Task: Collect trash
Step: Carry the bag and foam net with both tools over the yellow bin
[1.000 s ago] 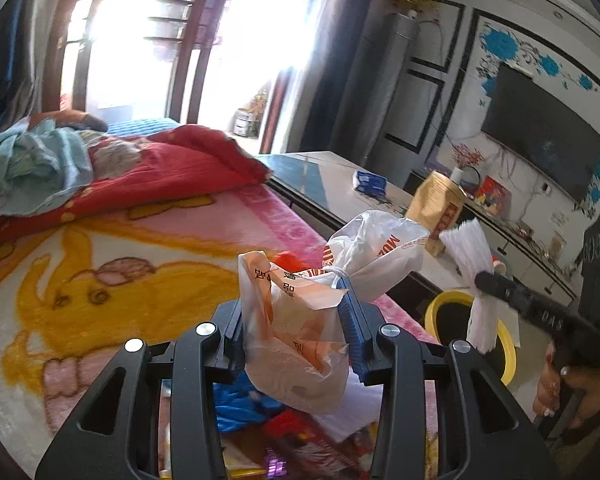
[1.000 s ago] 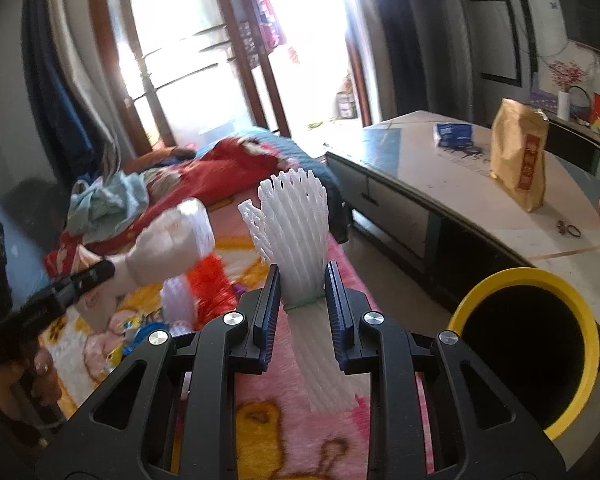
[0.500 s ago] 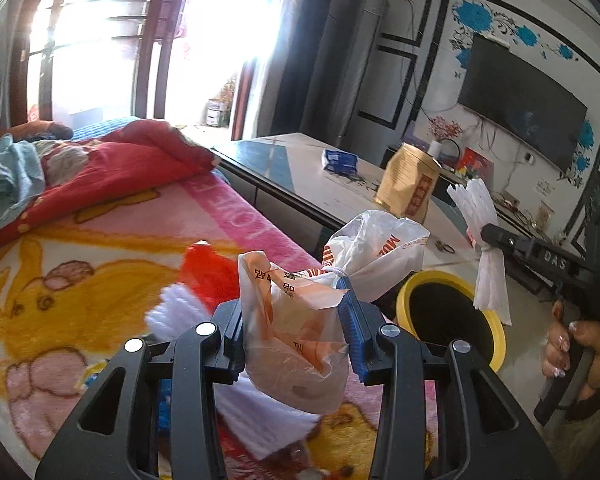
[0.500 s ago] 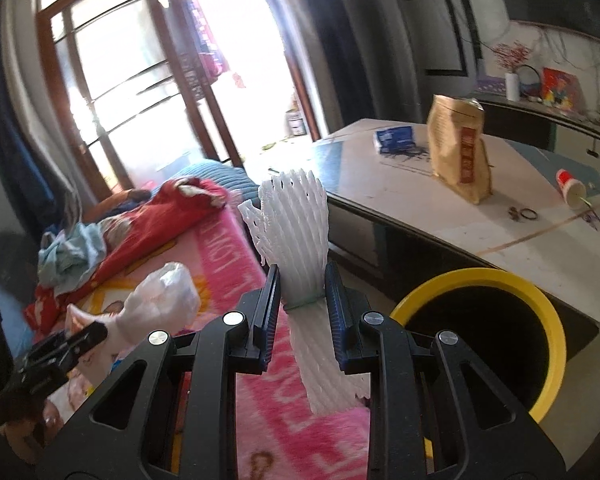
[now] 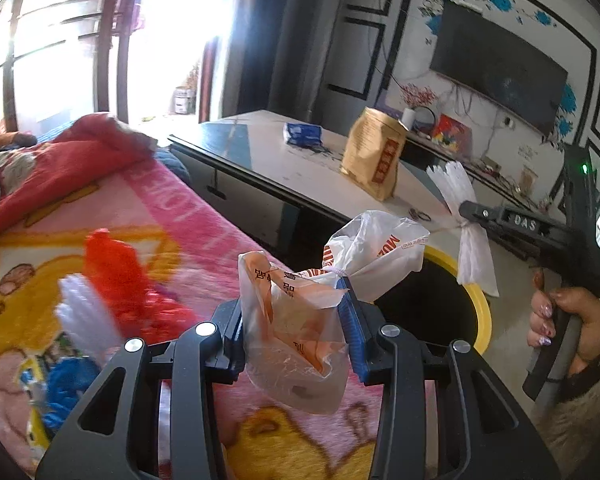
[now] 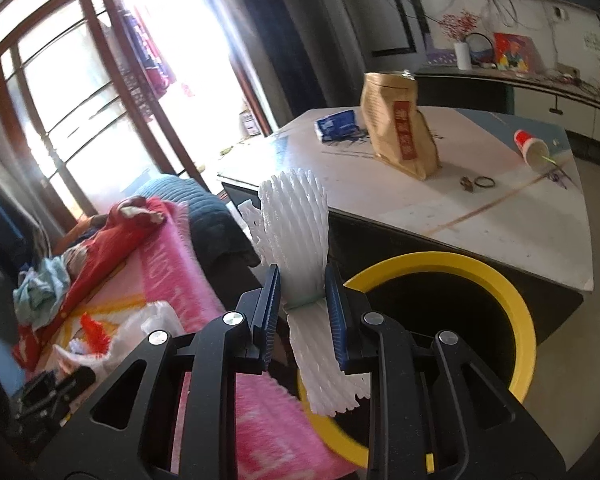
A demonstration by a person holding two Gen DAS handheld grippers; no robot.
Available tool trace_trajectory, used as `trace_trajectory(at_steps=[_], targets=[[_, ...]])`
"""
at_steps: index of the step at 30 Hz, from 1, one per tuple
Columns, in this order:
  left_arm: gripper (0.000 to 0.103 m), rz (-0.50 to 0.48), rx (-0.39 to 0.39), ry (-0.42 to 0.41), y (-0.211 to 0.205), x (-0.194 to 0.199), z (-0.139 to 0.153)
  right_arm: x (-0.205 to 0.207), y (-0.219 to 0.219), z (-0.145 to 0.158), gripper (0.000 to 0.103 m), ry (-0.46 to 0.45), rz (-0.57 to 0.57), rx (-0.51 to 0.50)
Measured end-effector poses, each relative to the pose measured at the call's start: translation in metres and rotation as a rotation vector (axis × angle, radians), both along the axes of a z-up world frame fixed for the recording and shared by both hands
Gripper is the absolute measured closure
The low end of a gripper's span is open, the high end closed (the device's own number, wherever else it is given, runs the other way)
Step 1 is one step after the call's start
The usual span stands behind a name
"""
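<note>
Carrying two pieces of trash toward the yellow-rimmed bin [image 6: 496, 280] — the transport step, by the look of it, with the drop not yet made. Right gripper [image 6: 302, 300] pinching a white foam fruit net [image 6: 296, 216] at its banded waist, top half fanned above the pads, lower half hanging in front of the bin's near rim; from the left wrist view, held above the bin's far side, whether fully over the dark opening hard to tell. Left gripper [image 5: 294, 330] clamped on a knotted plastic bag [image 5: 296, 336] printed in orange, belly sagging below the pads, white top flaring toward the bin; short of the bin, over the pink blanket [image 5: 148, 208].

More litter on the blanket on the side away from the bin — something red [image 5: 116, 264], a white net [image 5: 86, 320], blue scraps [image 5: 66, 384], all blurred. Beyond the bin, a low table [image 6: 440, 208] with a brown paper bag [image 6: 398, 136], a blue packet [image 6: 336, 124] and a tipped red cup [image 6: 530, 146].

Next move, likely: centre each load over the opening, then spread the fingers — net first, being nearer; bag needing more travel toward the bin. Both light and floppy, so liable to snag on the pads or drift onto the rim.
</note>
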State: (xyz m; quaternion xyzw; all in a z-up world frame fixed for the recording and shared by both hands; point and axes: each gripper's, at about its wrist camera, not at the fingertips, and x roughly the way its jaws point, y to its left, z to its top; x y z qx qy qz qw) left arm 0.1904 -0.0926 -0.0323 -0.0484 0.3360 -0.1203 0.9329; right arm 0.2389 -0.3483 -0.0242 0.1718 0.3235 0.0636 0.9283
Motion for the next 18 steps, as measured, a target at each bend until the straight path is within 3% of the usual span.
trace_trajectory(at_steps=[18], targets=[[0.065,-0.162,0.104,0.099,-0.095,0.03,-0.053,0.015,-0.058,-0.047,0.085,0.127,-0.108,0.058]])
